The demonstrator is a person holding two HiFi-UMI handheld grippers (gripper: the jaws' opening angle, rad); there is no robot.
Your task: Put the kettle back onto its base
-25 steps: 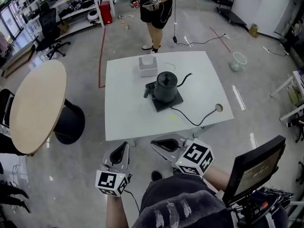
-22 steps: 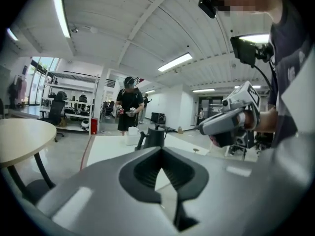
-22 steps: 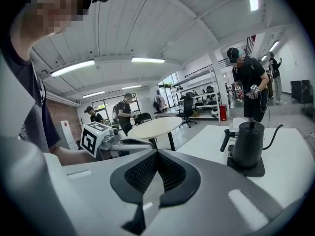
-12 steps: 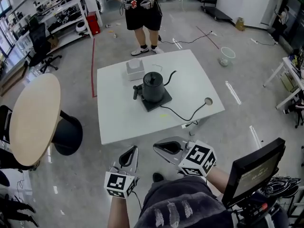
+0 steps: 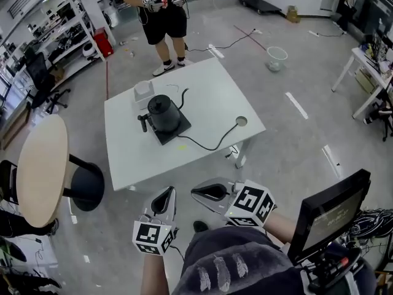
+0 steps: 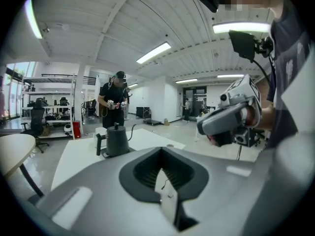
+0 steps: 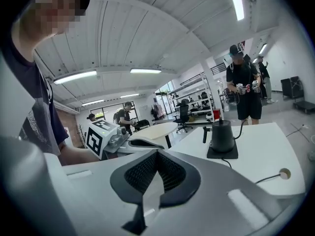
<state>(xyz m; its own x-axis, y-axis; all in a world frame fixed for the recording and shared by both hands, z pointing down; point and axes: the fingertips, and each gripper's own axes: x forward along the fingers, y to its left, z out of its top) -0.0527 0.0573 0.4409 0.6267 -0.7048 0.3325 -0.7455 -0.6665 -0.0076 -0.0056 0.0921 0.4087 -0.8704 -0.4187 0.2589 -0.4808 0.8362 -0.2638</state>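
Head view, kettle (image 5: 164, 112) on base (image 5: 179, 130), far from L tool (image 5: 165, 196), R tool (image 5: 201, 191), both closed

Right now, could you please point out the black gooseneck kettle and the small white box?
Black gooseneck kettle (image 5: 163, 114), head view, on its body.
Small white box (image 5: 143, 91), head view, on its top face.
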